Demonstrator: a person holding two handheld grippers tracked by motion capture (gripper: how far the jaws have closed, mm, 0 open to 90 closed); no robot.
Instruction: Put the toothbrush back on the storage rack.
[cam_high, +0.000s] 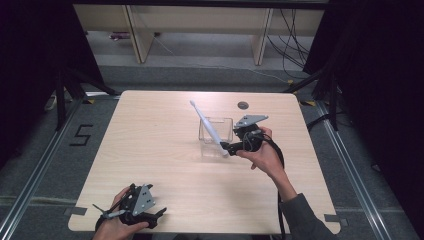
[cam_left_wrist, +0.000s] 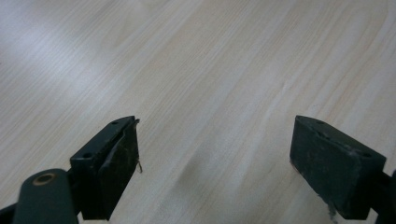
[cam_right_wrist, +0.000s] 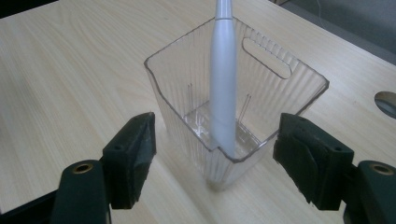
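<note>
Pale wooden bench (cam_high: 165, 150) carries a clear ribbed plastic bin (cam_right_wrist: 233, 98) near centre, a white toothbrush (cam_right_wrist: 222, 88) leaning inside toward 11 o'clock. Right claw (cam_right_wrist: 215, 154) gapes released before it, showing its handle slot; left claw (cam_left_wrist: 215, 163), released, rests at 7 o'clock.

Table (cam_high: 165, 150) before me: light wood-grain top, rounded corners, standing on grey floor. Round cable grommet (cam_high: 243, 105) set in top near far edge. Clear ribbed plastic container (cam_right_wrist: 261, 93) stands upright on top, right of centre, well apart from all edges. My left hand (cam_high: 117, 225) at near edge.
</note>
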